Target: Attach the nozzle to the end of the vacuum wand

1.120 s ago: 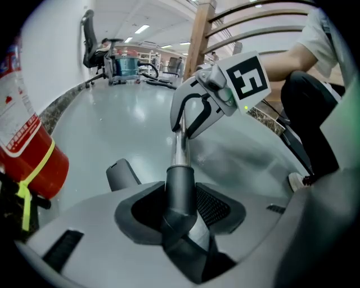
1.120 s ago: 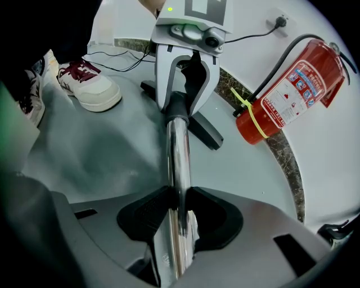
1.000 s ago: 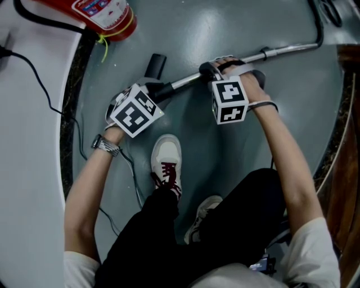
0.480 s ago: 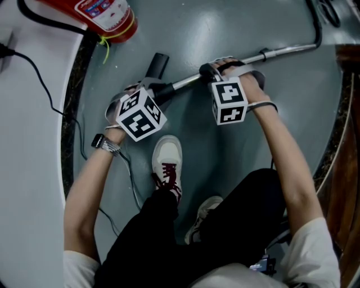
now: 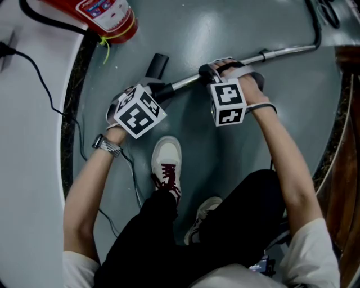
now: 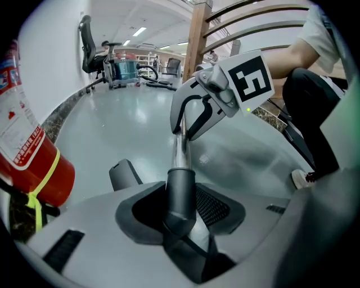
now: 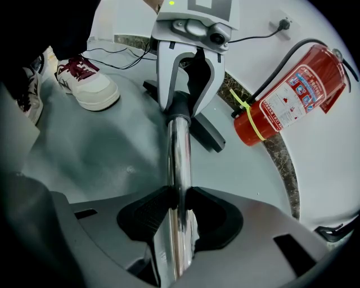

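The chrome vacuum wand [image 5: 281, 53] lies slanted just above the grey floor. A dark grey nozzle [image 5: 164, 90] sits on the wand's left end. My left gripper [image 5: 152, 90] is shut on that nozzle [image 6: 180, 194], and its jaws have just been closing a little on it. In the left gripper view the nozzle's angled tip points toward the camera and the wand [image 6: 180, 149] runs away from it. My right gripper [image 5: 210, 71] is shut on the bare tube [image 7: 180, 169], a short way up from the nozzle, with both pads pressed on the metal.
A second dark attachment [image 5: 157, 63] lies on the floor just beyond the nozzle. A red fire extinguisher [image 5: 104, 14] stands by the white wall at upper left. A black cable [image 5: 34, 73] trails there. The person's shoe [image 5: 166, 160] is planted below the grippers.
The left gripper's marker cube has rocked slightly on the nozzle. The wand and the right gripper have kept still.
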`<state>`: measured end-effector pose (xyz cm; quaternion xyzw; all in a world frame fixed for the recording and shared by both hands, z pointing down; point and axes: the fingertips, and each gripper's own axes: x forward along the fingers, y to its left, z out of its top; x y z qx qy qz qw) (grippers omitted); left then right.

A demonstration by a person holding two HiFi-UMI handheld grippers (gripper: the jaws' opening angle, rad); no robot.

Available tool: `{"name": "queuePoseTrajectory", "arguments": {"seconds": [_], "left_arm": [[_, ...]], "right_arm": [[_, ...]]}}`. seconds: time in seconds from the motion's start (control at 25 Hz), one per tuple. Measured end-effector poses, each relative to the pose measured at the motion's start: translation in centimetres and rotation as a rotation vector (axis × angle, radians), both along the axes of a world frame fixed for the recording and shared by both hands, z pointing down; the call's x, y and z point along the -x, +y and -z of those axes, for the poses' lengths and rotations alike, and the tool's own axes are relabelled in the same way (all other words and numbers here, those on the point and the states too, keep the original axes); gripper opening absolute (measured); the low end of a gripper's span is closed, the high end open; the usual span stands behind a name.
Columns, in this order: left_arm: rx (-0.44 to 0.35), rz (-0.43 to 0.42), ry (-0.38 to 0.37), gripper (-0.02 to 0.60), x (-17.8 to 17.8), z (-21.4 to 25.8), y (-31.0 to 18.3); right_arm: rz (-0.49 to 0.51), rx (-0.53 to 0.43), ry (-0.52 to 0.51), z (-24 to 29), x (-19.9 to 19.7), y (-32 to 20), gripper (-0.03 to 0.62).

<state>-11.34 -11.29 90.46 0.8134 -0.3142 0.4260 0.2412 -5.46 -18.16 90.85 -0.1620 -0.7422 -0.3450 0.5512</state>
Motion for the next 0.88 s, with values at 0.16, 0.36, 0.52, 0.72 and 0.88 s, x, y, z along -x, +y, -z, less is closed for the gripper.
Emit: {"name": "queuePoseTrajectory", "arguments": {"seconds": [0.16, 0.36, 0.52, 0.72, 0.88], "left_arm": [[-0.009, -0.024, -0.044, 0.164, -0.13, -0.02, 0.05], [-0.045, -0.058, -0.084, 0.163, -0.25, -0.05, 0.02], [-0.056, -0.075, -0.108, 0.162, -0.2, -0.35, -0.04], [-0.084, -0.077, -0.102, 0.161, -0.03, -0.54, -0.23], [-0.107, -0.061, -0.084, 0.16, 0.27, -0.54, -0.48]], "right_arm": [[0.005, -0.004, 0.003, -0.08, -0.01, 0.05, 0.147], [0.013, -0.009, 0.007, -0.48, 0.0, 0.16, 0.147], [0.01, -0.006, 0.004, -0.73, 0.08, 0.11, 0.147], [-0.003, 0.004, -0.008, -0.76, 0.29, -0.03, 0.147], [-0.014, 0.015, -0.027, -0.79, 0.57, -0.18, 0.147]]}}
